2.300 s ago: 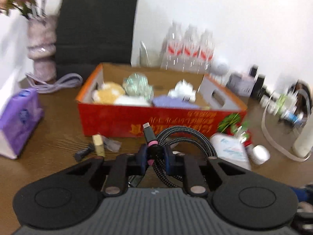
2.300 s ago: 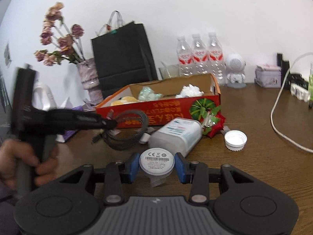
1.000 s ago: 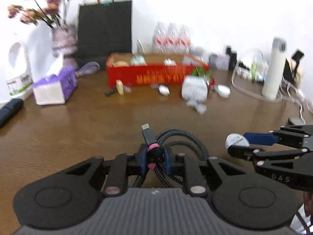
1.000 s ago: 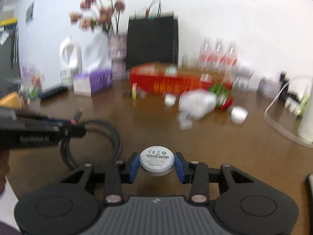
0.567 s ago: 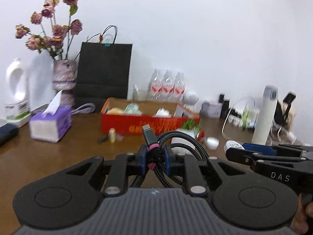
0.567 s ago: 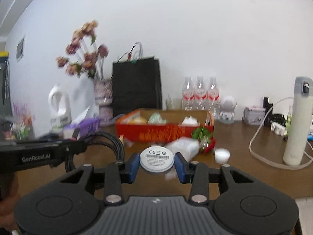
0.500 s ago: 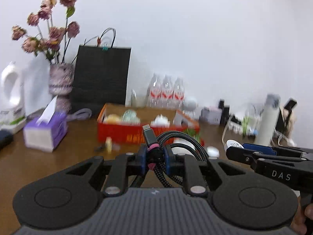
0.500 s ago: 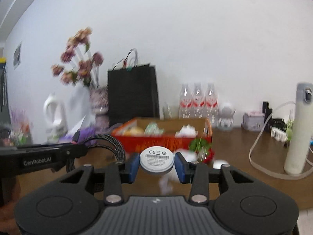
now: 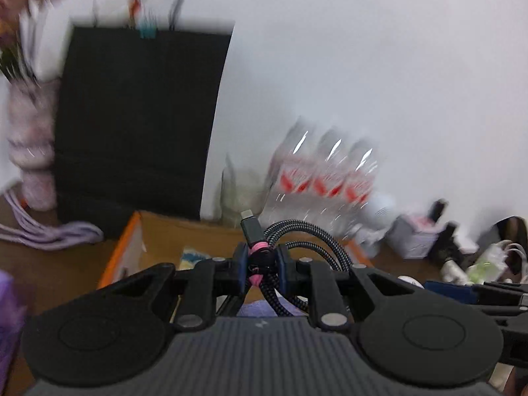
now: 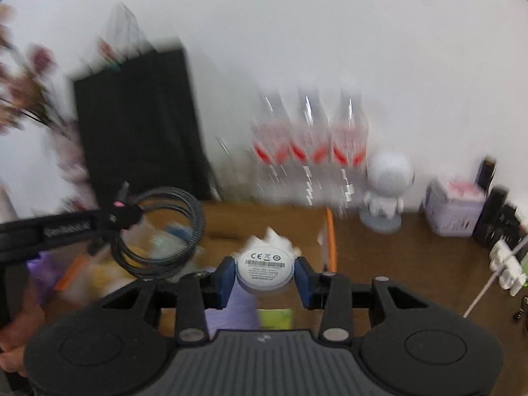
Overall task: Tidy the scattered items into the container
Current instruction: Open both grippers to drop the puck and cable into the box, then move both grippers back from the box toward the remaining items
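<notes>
Both grippers have closed in over the one cardboard box (image 10: pixel 264 213). Left gripper (image 9: pixel 260 260) jaws clamp one coiled cable (image 9: pixel 307 247); right gripper (image 10: pixel 264 275) jaws clamp one white disc (image 10: pixel 264 269). Three bottles (image 10: pixel 310 145) at 12 o'clock.

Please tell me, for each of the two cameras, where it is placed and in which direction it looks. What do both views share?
Left wrist: on the left hand-held gripper, shut on the coiled cable, facing the cardboard box; no hand visible.
Right wrist: on the right hand-held gripper, shut on the white disc, facing the same box; the person's left hand shows.
Shared: box, black bag, bottles, cable.
</notes>
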`<action>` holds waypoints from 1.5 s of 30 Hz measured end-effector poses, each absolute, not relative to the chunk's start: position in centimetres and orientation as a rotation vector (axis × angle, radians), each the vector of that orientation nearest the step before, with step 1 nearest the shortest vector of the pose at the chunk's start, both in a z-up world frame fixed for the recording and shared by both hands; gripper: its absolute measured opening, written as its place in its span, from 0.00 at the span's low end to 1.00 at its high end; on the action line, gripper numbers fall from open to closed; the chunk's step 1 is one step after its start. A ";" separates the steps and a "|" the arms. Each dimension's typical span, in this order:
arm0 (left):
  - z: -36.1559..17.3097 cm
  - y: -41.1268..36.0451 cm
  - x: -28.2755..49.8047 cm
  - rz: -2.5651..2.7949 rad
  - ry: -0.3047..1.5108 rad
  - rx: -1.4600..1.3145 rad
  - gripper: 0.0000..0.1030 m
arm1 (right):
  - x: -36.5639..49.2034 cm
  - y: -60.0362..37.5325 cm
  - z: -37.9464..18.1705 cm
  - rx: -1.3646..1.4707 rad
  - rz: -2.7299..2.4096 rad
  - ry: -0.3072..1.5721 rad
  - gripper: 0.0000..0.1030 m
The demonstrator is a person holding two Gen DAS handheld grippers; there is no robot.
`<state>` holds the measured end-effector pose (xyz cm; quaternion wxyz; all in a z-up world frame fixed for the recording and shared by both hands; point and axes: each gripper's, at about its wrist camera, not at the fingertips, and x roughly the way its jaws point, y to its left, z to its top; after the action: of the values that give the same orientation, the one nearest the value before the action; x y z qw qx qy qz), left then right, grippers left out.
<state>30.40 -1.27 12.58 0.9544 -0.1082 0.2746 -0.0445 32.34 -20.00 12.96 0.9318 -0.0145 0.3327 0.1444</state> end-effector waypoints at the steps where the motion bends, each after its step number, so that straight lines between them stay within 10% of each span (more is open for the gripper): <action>1: 11.9 -1.5 32.5 -0.072 0.598 -0.210 0.18 | 34.5 -19.4 12.4 -0.078 0.271 0.724 0.37; 9: 5.9 -2.6 42.6 0.059 0.865 -0.026 0.20 | 43.9 -14.2 6.7 -0.435 0.194 1.002 0.37; 13: 5.1 -2.3 43.4 0.026 0.892 -0.058 0.49 | 45.5 -12.1 4.4 -0.536 0.176 1.042 0.37; 25: 9.7 -0.4 41.3 -0.064 0.866 -0.109 0.50 | 45.2 -17.9 10.5 0.005 0.275 1.000 0.61; 32: 11.9 2.1 38.9 0.002 0.867 -0.090 0.30 | 42.7 -18.8 11.3 0.069 0.341 1.037 0.53; 37: 14.0 2.0 35.1 0.057 0.839 -0.037 0.57 | 39.7 -18.9 12.0 0.088 0.319 1.021 0.54; 42: 14.1 -0.7 22.6 0.103 0.396 0.092 1.00 | 28.2 -19.3 12.3 0.148 0.318 0.626 0.70; 45: 11.9 -0.6 15.6 0.099 0.215 0.061 1.00 | 20.5 -19.7 10.6 0.123 0.247 0.422 0.74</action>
<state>15.56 -0.61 11.86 0.9925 0.0306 0.1074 0.0494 20.50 -19.65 10.56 0.9684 0.0607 0.2088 0.1223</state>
